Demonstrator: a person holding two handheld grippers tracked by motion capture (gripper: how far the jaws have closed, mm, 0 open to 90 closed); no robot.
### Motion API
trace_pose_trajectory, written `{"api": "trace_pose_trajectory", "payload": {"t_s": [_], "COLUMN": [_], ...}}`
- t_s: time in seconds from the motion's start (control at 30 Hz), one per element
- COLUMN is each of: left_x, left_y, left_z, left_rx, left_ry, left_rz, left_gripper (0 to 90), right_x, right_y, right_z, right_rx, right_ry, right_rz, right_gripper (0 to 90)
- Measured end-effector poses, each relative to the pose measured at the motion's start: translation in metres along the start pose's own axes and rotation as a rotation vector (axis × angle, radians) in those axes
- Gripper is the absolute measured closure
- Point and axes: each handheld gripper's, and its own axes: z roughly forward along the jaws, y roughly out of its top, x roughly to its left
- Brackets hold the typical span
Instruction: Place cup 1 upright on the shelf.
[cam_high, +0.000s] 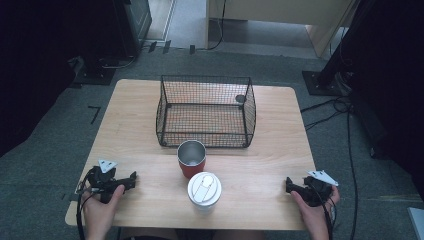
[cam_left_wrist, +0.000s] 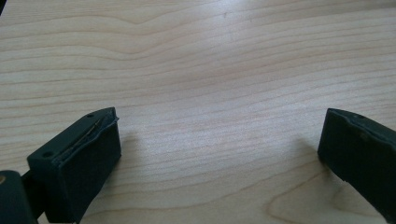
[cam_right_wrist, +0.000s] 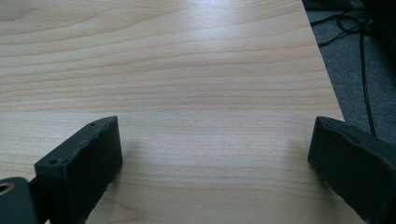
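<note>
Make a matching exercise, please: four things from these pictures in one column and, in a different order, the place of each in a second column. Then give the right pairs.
Things:
1. wire basket
2. red cup
3. white tumbler
4. right tongs

Places:
A. just in front of the basket, open at the top
B. at the far middle of the table
C. near the right edge of the table, held in a hand
D. closest to the person, at the middle, with a lid on

Pairs: 1-B, 2-A, 3-D, 4-C
</note>
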Motion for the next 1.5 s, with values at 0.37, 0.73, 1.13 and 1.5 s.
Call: {"api": "trace_pose_trajectory", "payload": {"t_s": [0.37, 0.73, 1.13, 1.5], "left_x": [-0.005, -0.042, -0.096, -0.119], "left_y": [0.001, 0.019, 0.039, 0.047], "left_z": [-0.004, -0.013, -0.027, -0.026], "left_rx": [0.028, -0.082, -0.163, -0.192], "left_ry": [-0.019, -0.176, -0.391, -0.497], "left_rz": [-0.005, 0.082, 0.187, 0.241], "left_gripper": [0.0, 0.0, 0.0, 0.0], "right_x": [0.0, 0.001, 0.001, 0.001], "right_y": [0.0, 0.0, 0.0, 0.0], "right_z": [0.0, 0.0, 0.0, 0.0], "right_rx": [0.0, 0.0, -0.001, -0.001], "right_ry": [0.0, 0.006, 0.009, 0.009], "right_rz": [-0.001, -0.004, -0.007, -0.007], "right_gripper": [2.8, 3.0, 3.7, 3.8]}}
